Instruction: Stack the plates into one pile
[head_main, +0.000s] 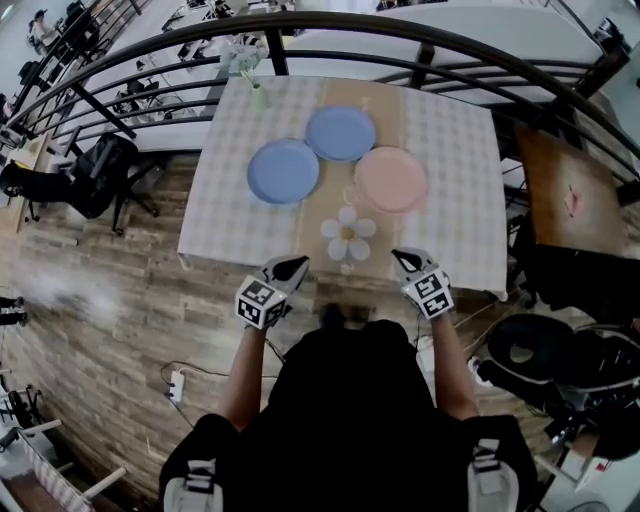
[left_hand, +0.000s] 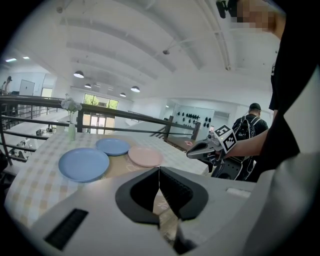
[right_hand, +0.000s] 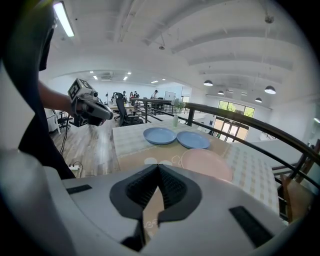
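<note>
Checkered cloth (head_main: 455, 170) is covering a table (head_main: 228, 218) that is standing against a curved dark railing (head_main: 400, 30), with wooden floor (head_main: 120, 330) lying open along its near and left edges. Three plates are lying unstacked mid-table on a tan runner (head_main: 322, 215): a blue plate (head_main: 283, 171), a second blue plate (head_main: 340, 133) behind it and a pink plate (head_main: 391, 179) at right, leaving the cloth's side margins bare. The left gripper (head_main: 294, 264) and right gripper (head_main: 401, 258) are hovering at the near edge, well apart, each with jaws pressed together on nothing.

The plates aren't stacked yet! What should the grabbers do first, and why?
Probably open the right gripper and reach for the pink plate, nearest it. Both it and the left gripper are shut and empty, and no plate is stacked yet.
</note>
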